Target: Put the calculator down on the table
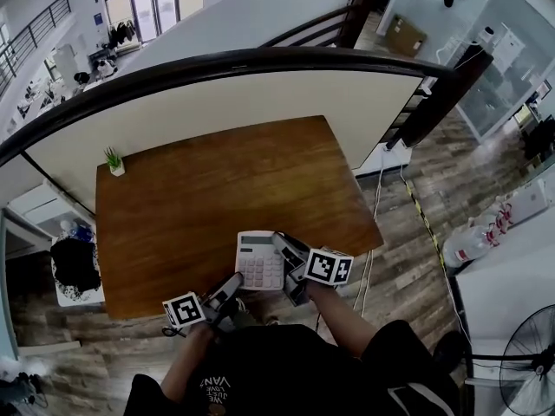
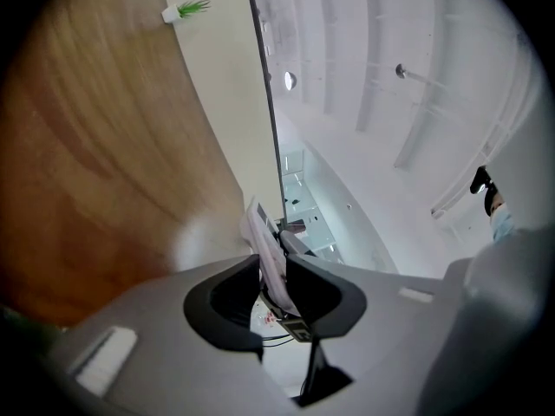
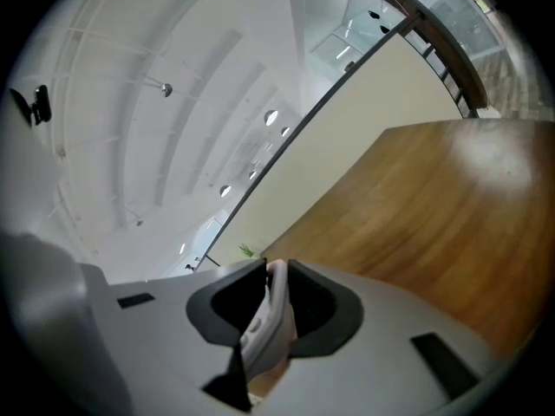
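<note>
Calculator [image 1: 260,260]: white, keys facing up, located over the near edge of the table [image 1: 217,180], near its middle. Whether its underside touches the wood cannot be told from any view.

Left gripper [image 1: 238,282]: approaches from the near left and grips the calculator at its near left corner. In the left gripper view the jaws [image 2: 273,271] stand only narrowly apart, with the thin white body of the calculator [image 2: 267,245] clamped edge-on between the dark pads [image 2: 234,297]. The table [image 2: 104,146] fills the left of that view.

Right gripper [image 1: 288,263]: approaches from the near right and grips the right edge of the calculator. In the right gripper view the jaws [image 3: 276,297] are likewise closed to a narrow gap, with the calculator edge [image 3: 270,319] pressed between both pads [image 3: 312,310]. The table [image 3: 434,224] lies to the right of that view.

Both grippers therefore hold the same item at once, one on each side.

Plant [image 1: 114,161]: small, in a white pot, standing at the far left corner of the table, well apart from the calculator. It also appears in the left gripper view [image 2: 185,9].

Handrail [image 1: 260,59]: dark, curved, running beyond the far edge of the table.
</note>
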Tool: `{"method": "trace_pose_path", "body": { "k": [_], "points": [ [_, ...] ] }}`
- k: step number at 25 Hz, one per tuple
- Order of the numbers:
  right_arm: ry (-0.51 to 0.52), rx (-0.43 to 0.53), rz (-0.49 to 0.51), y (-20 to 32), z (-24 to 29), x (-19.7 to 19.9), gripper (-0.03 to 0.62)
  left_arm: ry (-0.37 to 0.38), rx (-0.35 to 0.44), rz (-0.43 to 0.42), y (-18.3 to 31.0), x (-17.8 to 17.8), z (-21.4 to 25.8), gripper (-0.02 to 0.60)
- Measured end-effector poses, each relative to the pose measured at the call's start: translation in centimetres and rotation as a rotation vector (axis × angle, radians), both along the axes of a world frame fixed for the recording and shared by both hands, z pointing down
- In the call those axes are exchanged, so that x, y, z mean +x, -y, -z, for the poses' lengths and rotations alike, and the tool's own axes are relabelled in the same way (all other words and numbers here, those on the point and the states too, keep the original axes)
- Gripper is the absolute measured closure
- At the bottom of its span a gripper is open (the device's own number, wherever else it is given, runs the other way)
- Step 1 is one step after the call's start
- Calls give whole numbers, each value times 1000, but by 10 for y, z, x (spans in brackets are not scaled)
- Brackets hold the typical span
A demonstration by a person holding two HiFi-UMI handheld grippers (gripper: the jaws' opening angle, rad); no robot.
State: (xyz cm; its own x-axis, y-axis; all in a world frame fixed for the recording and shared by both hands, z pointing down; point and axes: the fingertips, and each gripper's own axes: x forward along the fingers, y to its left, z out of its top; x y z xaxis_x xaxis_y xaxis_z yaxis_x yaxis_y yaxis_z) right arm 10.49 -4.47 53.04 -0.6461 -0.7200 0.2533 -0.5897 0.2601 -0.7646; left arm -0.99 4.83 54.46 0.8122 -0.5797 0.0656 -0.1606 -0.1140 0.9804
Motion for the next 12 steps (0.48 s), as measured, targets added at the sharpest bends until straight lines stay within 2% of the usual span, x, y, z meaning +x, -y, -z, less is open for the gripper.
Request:
{"method": "trace_pose_path", "body": {
  "k": [4, 12],
  "points": [
    [-4, 2, -7, 29, 0, -16, 526, 17, 51, -33, 34, -17, 4, 483],
    [-31, 21, -21, 76, 2, -38, 525, 34, 37, -81, 83, -43, -4, 485]
  ]
}}
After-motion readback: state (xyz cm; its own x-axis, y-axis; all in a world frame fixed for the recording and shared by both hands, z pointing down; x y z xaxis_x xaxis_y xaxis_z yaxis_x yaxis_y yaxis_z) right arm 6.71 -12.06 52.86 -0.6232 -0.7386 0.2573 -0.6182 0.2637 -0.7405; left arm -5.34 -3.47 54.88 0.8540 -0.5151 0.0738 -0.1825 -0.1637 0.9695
